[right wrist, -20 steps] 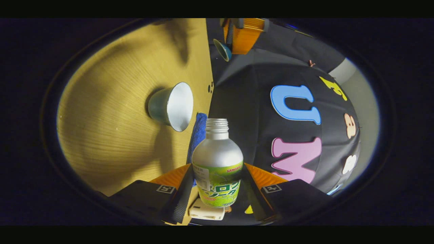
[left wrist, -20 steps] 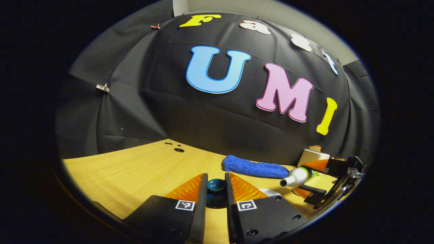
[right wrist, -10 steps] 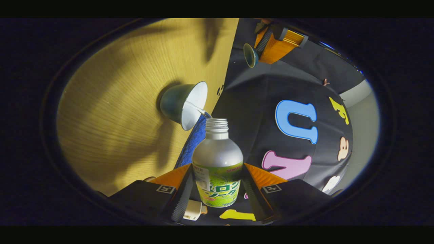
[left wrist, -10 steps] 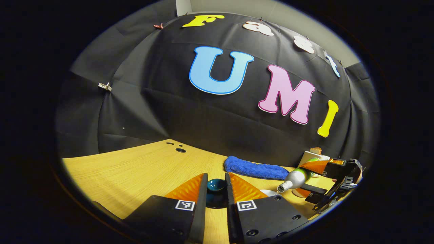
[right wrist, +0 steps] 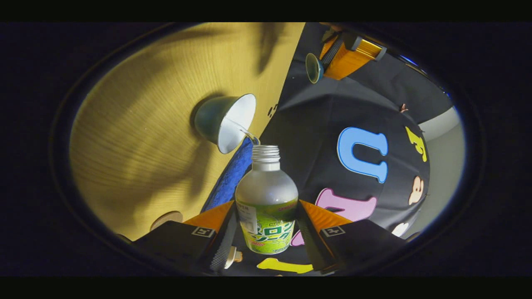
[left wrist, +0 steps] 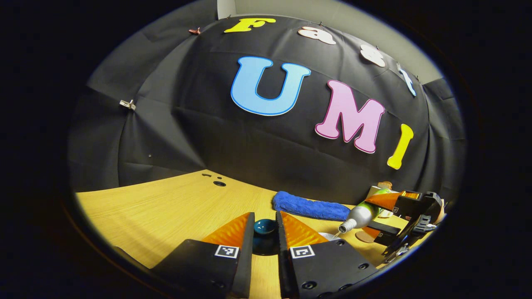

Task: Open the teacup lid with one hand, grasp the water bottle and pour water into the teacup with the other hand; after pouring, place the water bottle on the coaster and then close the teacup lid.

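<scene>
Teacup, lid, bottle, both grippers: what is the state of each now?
Teacup: open, upright on the table, receiving water.
Lid: off the cup, held by the left gripper.
Bottle: uncapped, tilted, pouring.
Right gripper: shut on the bottle.
Coaster: bare.

dim booth | strong fisheye warp | soft shadows on table (right wrist: 137, 124)

Low, close views; shared, perhaps, teacup (right wrist: 224, 122).

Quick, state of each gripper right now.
Left gripper: shut on the teacup lid, held up off the teacup.
Right gripper: shut on the water bottle, tilted, pouring.
</scene>
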### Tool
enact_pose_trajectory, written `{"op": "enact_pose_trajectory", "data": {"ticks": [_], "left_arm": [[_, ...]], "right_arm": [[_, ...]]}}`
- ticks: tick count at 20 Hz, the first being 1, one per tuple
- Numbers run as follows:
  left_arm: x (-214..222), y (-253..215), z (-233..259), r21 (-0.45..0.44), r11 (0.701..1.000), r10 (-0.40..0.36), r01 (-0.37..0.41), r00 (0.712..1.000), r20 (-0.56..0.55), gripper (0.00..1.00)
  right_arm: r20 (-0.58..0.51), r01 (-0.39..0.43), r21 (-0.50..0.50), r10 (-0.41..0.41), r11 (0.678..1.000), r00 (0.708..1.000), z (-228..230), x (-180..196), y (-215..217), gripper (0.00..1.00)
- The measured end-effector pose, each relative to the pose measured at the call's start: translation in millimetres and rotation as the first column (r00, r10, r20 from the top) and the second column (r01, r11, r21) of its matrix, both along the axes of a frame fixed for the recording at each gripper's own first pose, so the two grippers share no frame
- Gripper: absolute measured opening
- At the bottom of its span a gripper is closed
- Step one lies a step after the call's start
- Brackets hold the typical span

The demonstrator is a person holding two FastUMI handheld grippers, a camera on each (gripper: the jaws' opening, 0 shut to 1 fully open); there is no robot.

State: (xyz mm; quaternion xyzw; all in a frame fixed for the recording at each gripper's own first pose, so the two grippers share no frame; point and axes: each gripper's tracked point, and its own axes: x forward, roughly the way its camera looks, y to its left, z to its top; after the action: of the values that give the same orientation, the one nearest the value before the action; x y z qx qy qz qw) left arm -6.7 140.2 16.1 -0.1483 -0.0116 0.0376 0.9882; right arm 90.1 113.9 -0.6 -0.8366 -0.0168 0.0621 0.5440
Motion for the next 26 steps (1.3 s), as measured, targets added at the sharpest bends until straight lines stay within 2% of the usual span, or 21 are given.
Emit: {"op": "enact_pose_trajectory", "data": {"ticks": [9, 20, 26], "left_arm": [[-0.2, -1.5, -1.7, -0.006, 1.000, -0.017, 0.017, 1.000, -0.008, 0.30], [-2.1, -1.3, -1.1, -0.012, 0.999, -0.033, 0.033, 0.999, -0.009, 0.31], [-1.2, -2.9, -1.9, -0.021, 0.999, -0.043, 0.043, 0.999, -0.008, 0.31]], "right_arm": [[0.027, -0.027, -0.123, 0.030, 0.992, 0.999, 13.3, 3.5, -0.3, 0.77], [0.037, -0.086, -0.317, 0.103, 0.945, 0.994, 25.1, 3.7, 14.4, 0.77], [0.050, -0.110, -0.351, 0.136, 0.930, 0.989, 34.0, 1.2, 22.1, 0.77]]}}
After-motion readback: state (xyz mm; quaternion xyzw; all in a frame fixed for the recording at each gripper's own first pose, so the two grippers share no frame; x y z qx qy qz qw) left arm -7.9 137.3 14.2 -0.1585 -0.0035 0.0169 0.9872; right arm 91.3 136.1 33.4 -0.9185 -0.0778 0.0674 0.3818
